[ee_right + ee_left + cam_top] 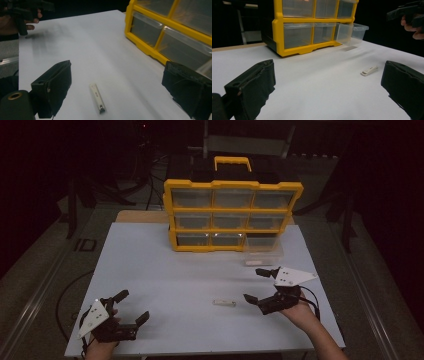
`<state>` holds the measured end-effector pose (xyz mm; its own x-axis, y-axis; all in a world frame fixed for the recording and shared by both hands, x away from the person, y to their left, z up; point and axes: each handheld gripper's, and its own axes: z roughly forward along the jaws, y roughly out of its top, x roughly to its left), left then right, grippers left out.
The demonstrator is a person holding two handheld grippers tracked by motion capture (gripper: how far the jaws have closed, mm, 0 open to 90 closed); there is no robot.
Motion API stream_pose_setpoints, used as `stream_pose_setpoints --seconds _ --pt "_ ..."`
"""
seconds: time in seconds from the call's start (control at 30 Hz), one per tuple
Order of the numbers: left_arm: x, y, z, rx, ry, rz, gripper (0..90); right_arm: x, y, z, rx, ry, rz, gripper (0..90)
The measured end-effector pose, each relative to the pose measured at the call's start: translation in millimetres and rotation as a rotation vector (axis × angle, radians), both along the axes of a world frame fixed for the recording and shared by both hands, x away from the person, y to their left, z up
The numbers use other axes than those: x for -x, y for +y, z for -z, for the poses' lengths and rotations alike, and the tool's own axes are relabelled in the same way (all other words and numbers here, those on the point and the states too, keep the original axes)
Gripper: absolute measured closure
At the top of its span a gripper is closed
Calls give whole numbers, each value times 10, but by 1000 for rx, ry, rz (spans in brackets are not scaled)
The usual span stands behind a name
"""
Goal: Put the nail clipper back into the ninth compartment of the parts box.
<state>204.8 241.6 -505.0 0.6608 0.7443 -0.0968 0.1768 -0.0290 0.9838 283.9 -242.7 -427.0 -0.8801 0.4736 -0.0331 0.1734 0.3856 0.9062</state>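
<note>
small nail clipper lies loose on the board, both claws wide

we see the nail clipper [97,98] flat on the white table [165,270], near the front and right of centre, well apart from the yellow drawer cabinet [232,215]. we judge it light, stiff and metal-slick, so it may skate on the smooth board if we nudge it. its low flat profile leaves little to catch; we would pinch it across its narrow width, near the middle of its length.

our right gripper [262,287] stands just beside it, jaws spread wide and empty. our left gripper [132,307] rests near the front left corner, also wide and empty.

one clear drawer [263,252] juts out at the cabinet's lower right. the open board between the clipper and the cabinet is bare; the front edge lies near both hands.
</note>
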Motion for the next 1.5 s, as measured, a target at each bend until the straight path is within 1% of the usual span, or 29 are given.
stream_pose_setpoints --seconds 0.07,0.13,0.3,0.43,0.53,0.57,0.6,0.63,0.7,0.77,0.8,0.87,1.03,1.13,1.23,1.27,1.4,1.5 --pt "0 -3 1 -2 1 0 5 -24 43 24 9 5 -23 92" --pt "-1 -5 0 -1 1 1 5 -45 86 53 25 6 -34 92" --pt "-2 -5 1 1 2 1 5 -91 184 159 59 28 -63 92" --pt "-2 -9 0 2 2 3 5 -129 254 269 62 63 -82 93" --pt "-1 -9 -1 1 1 3 5 -157 309 363 75 86 -93 93" --pt "-2 -7 -1 0 1 4 5 -166 326 396 83 98 -102 107" --pt "-2 -7 -1 2 1 4 5 -174 337 426 88 105 -114 145" --pt "-2 -6 -1 1 0 4 5 -185 344 457 89 107 -125 148" --pt "-3 -6 0 2 0 3 5 -210 359 514 94 126 -135 161" --pt "-3 -7 0 2 0 4 5 -233 368 561 99 132 -153 230" --pt "-4 -6 0 3 1 4 5 -240 375 582 102 139 -158 238" --pt "-4 -5 0 3 0 3 5 -254 390 622 120 140 -172 297" --pt "-4 -3 2 1 1 4 5 -279 434 732 168 149 -195 377" --pt "-4 -5 2 2 0 5 5 -300 449 796 195 156 -198 421" --pt "-4 -5 4 0 1 5 4 -314 456 831 204 165 -199 436" --pt "-4 -4 3 1 1 5 5 -323 462 853 214 169 -193 469" --pt "-6 -2 5 0 2 4 5 -336 472 901 248 170 -200 525" --pt "-8 2 6 3 4 4 5 -331 488 921 286 158 -216 583"
